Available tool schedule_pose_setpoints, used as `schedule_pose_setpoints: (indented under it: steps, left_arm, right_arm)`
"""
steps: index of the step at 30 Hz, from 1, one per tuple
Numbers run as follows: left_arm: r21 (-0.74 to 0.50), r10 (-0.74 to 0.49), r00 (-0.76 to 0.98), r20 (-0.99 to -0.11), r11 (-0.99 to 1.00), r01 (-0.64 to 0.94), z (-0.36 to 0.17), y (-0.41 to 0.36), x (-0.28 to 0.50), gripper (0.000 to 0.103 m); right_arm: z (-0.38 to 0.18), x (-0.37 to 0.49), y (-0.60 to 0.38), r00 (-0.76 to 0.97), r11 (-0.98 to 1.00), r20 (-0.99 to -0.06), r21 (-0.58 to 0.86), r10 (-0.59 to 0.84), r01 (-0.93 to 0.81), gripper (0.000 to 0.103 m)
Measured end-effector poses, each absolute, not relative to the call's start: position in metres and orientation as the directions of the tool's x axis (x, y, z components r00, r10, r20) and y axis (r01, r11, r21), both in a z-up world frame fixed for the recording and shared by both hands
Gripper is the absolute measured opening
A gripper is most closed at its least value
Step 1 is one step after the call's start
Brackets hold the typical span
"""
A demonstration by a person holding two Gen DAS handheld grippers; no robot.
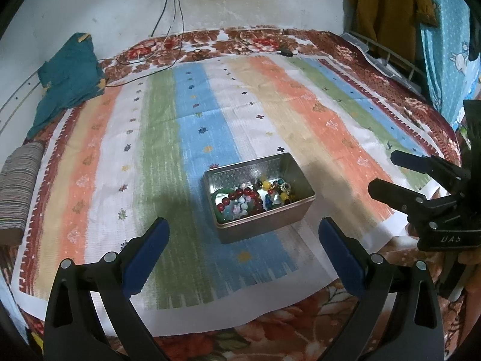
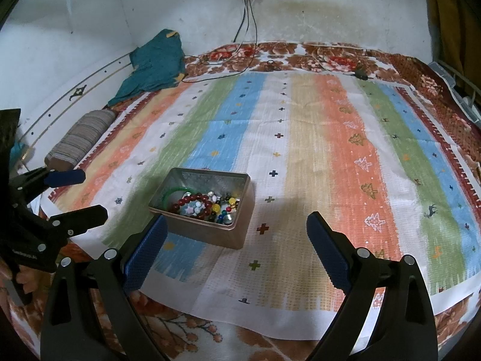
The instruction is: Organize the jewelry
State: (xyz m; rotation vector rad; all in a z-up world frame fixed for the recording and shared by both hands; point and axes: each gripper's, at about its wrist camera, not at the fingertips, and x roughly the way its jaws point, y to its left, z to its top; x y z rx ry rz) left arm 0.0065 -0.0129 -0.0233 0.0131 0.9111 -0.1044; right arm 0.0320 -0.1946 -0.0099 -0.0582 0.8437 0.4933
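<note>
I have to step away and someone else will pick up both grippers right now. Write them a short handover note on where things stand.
Left gripper: jaws wide open, empty, hovering just short of the metal tin.
Right gripper: jaws wide open, empty, with the tin ahead and to its left.
The tin sits open on the striped cloth. Inside lie a dark red bead bracelet, a green bangle and mixed loose beads, all heaped together.
Done: nothing visibly sorted; no jewelry lies on the cloth.
Left: take the pieces out and sort them.
</note>
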Motion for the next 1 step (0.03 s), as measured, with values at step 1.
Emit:
schedule_pose_setpoints:
  steps: [1]
  left_arm:
    - [-0.035, -0.086, 0.607, -0.79, 0.995, 0.096, -0.0231, -0.0127, 0.0068, 0.097]
  right_arm:
    - [-0.01, 0.0321, -0.1946, 0.558, 0.886, -0.729, 0.142, 0.396, -0.442, 0.095]
